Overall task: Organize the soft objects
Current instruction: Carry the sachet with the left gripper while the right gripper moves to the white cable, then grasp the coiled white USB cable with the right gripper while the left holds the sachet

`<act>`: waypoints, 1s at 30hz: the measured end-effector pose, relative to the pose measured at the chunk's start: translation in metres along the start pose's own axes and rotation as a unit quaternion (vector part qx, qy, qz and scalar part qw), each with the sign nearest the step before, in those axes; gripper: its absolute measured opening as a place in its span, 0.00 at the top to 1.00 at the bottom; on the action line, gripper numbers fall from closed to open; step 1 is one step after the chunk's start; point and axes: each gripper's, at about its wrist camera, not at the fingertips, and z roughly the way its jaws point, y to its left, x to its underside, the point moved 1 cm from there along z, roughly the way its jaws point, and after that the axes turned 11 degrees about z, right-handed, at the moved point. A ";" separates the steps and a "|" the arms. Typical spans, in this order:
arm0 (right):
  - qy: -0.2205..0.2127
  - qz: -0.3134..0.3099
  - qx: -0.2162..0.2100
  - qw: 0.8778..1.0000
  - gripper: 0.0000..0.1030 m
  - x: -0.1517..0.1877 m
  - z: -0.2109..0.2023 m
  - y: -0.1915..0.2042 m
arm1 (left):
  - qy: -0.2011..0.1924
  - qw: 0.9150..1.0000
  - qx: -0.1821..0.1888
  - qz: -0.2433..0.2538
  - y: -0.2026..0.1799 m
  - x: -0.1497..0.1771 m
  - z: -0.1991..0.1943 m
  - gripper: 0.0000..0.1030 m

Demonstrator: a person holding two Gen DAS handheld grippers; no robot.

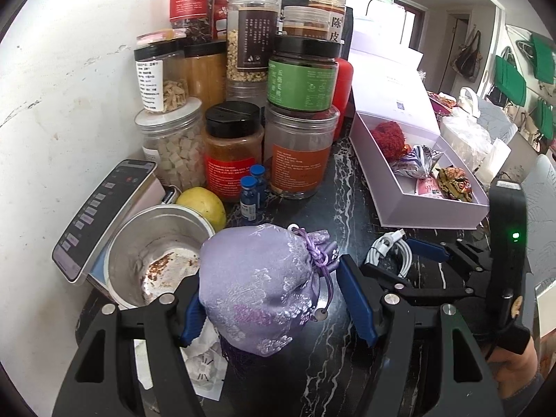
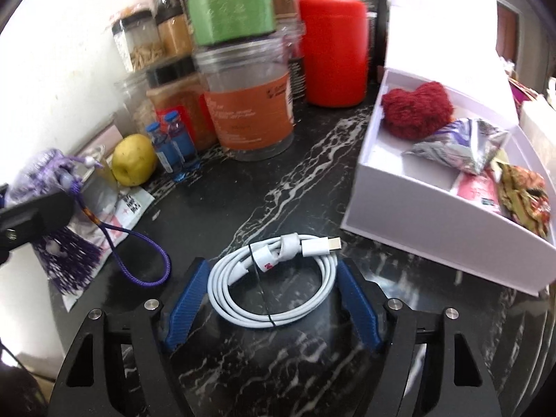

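A lilac brocade drawstring pouch (image 1: 260, 288) sits between the blue pads of my open left gripper (image 1: 269, 299); the left pad touches it and the right pad stands clear. The pouch also shows in the right wrist view (image 2: 52, 170), with a purple tassel and cord. A coiled white cable (image 2: 274, 285) lies on the black marble counter (image 2: 305, 180) between the pads of my open right gripper (image 2: 271, 299), which do not touch it. A white box (image 2: 434, 232) at the right holds a red woolly heart (image 2: 417, 109), a foil packet (image 2: 462, 149) and other wrapped items.
Stacked jars (image 1: 243, 104) stand against the white wall behind. A steel pot (image 1: 160, 253), a phone (image 1: 104, 215), a yellow fruit (image 1: 205, 205) and two blue vials (image 1: 253, 187) crowd the left. A red canister (image 2: 333, 48) stands near the box.
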 end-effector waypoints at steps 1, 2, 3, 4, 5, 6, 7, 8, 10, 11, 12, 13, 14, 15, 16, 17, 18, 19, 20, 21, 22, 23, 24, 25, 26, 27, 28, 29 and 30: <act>-0.006 0.003 0.000 1.000 0.26 0.001 -0.006 -0.003 | 0.000 1.000 0.003 0.002 -0.002 0.000 0.000 0.34; -0.010 0.005 0.001 1.000 0.26 0.003 -0.010 -0.005 | 0.000 1.000 0.007 0.005 -0.006 0.000 0.001 0.34; -0.014 0.008 0.003 1.000 0.26 0.004 -0.015 -0.008 | -0.001 1.000 0.010 0.007 -0.008 -0.001 0.001 0.34; -0.019 0.012 0.007 1.000 0.26 0.005 -0.023 -0.011 | -0.002 1.000 0.014 0.010 -0.011 -0.001 0.001 0.34; -0.023 0.015 0.010 1.000 0.26 0.006 -0.028 -0.013 | -0.003 1.000 0.017 0.013 -0.014 -0.001 0.001 0.34; -0.026 0.018 0.013 0.999 0.26 0.007 -0.032 -0.016 | -0.004 1.000 0.022 0.016 -0.018 -0.002 0.001 0.34; -0.030 0.021 0.018 0.999 0.26 0.008 -0.038 -0.019 | -0.005 0.999 0.027 0.020 -0.022 -0.002 0.001 0.34; -0.034 0.026 0.021 0.999 0.26 0.010 -0.044 -0.023 | -0.006 0.999 0.033 0.025 -0.026 -0.002 0.001 0.34; -0.041 0.034 0.029 0.998 0.26 0.015 -0.055 -0.028 | -0.007 0.999 0.042 0.032 -0.033 -0.003 0.001 0.34; -0.044 0.039 0.033 0.998 0.26 0.017 -0.061 -0.030 | -0.008 0.998 0.048 0.036 -0.038 -0.004 0.001 0.34; -0.048 0.044 0.037 0.997 0.26 0.019 -0.067 -0.033 | -0.008 0.998 0.055 0.040 -0.041 -0.004 0.000 0.34; -0.052 0.051 0.042 0.997 0.26 0.021 -0.073 -0.035 | -0.009 0.997 0.062 0.044 -0.046 -0.005 0.000 0.34; -0.055 0.057 0.046 0.996 0.26 0.023 -0.079 -0.038 | -0.010 0.996 0.067 0.049 -0.050 -0.006 0.000 0.34; -0.058 0.063 0.050 0.995 0.26 0.026 -0.085 -0.040 | -0.012 0.996 0.071 0.053 -0.053 -0.007 -0.001 0.34; -0.061 0.067 0.053 0.994 0.26 0.026 -0.088 -0.041 | -0.013 0.995 0.075 0.057 -0.057 -0.007 -0.001 0.34; -0.064 0.072 0.057 0.994 0.26 0.028 -0.093 -0.043 | -0.015 0.995 0.079 0.061 -0.060 -0.009 -0.002 0.34; -0.067 0.076 0.060 0.993 0.26 0.030 -0.097 -0.046 | -0.017 0.994 0.083 0.065 -0.064 -0.010 -0.003 0.34; -0.070 0.082 0.064 0.992 0.26 0.032 -0.103 -0.048 | -0.019 0.994 0.087 0.069 -0.067 -0.012 -0.004 0.34; -0.072 0.085 0.067 0.991 0.26 0.033 -0.107 -0.050 | -0.020 0.993 0.091 0.072 -0.070 -0.013 -0.005 0.34; -0.075 0.090 0.070 0.991 0.26 0.035 -0.113 -0.052 | -0.021 0.992 0.097 0.074 -0.073 -0.016 -0.005 0.34; -0.078 0.093 0.071 0.990 0.26 0.036 -0.116 -0.053 | -0.024 0.992 0.101 0.076 -0.077 -0.018 -0.007 0.34; -0.080 0.096 0.074 0.989 0.26 0.036 -0.120 -0.054 | -0.027 0.991 0.104 0.081 -0.080 -0.020 -0.008 0.34; -0.083 0.099 0.075 0.989 0.26 0.036 -0.123 -0.055 | -0.030 0.990 0.106 0.084 -0.083 -0.023 -0.009 0.34; -0.085 0.101 0.077 0.988 0.26 0.036 -0.128 -0.057 | -0.032 0.990 0.109 0.087 -0.087 -0.025 -0.010 0.34; -0.088 0.102 0.079 0.988 0.26 0.036 -0.132 -0.058 | -0.033 0.989 0.113 0.089 -0.090 -0.028 -0.011 0.34; -0.092 0.103 0.081 0.987 0.26 0.036 -0.136 -0.059 | -0.036 0.988 0.118 0.092 -0.093 -0.031 -0.011 0.34; -0.096 0.104 0.082 0.987 0.26 0.035 -0.141 -0.060 | -0.039 0.987 0.120 0.094 -0.096 -0.033 -0.013 0.34; -0.099 0.105 0.083 0.986 0.26 0.034 -0.144 -0.061 | -0.042 0.987 0.121 0.097 -0.098 -0.035 -0.014 0.34; -0.102 0.106 0.084 0.986 0.26 0.033 -0.148 -0.061 | -0.047 0.986 0.122 0.101 -0.101 -0.038 -0.016 0.34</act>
